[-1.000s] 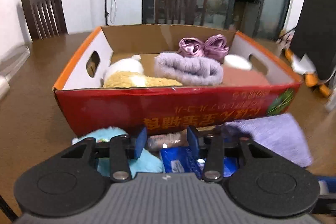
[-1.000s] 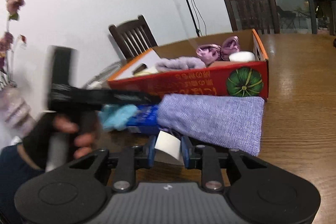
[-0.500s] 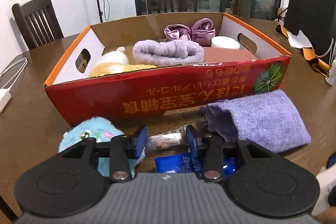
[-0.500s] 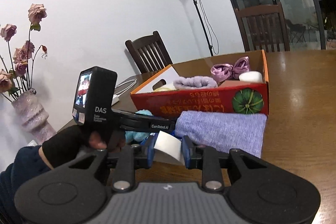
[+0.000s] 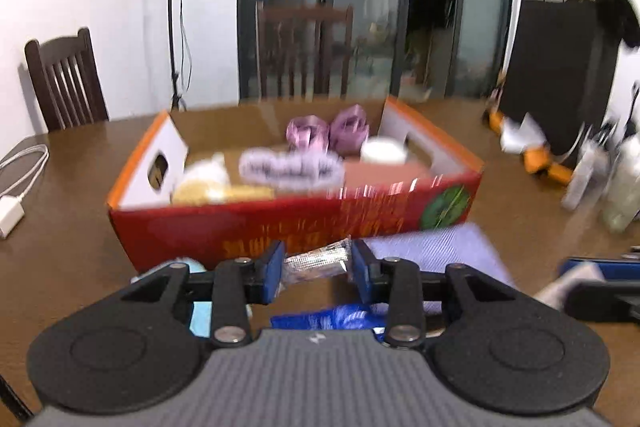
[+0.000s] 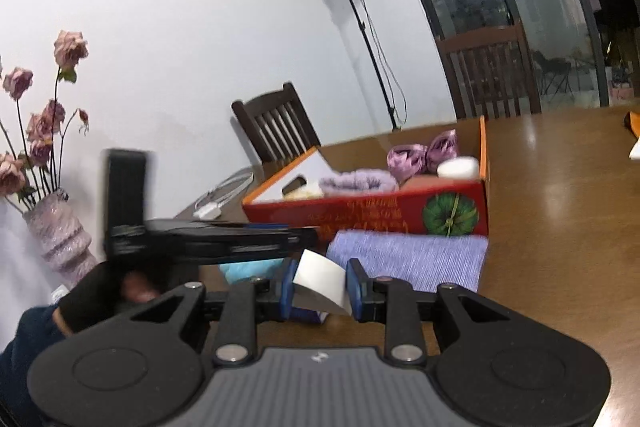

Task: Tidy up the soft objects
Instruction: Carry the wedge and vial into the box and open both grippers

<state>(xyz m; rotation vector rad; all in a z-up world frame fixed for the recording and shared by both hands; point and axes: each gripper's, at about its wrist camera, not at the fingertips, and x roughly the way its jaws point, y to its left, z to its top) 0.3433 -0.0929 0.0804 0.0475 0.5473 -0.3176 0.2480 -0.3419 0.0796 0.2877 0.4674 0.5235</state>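
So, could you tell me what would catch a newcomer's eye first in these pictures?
Probably the red and orange cardboard box in the middle of the wooden table, filled with soft things such as two pink satin bundles at its far side. A lilac cloth lies on the table against the box's near wall. Close up, the left claw grips a crinkly clear packet, and the right claw a white paper.

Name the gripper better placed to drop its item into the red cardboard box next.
Left gripper: its crinkly clear packet faces the red cardboard box squarely. Right gripper, holding white paper, has the purple cloth between.
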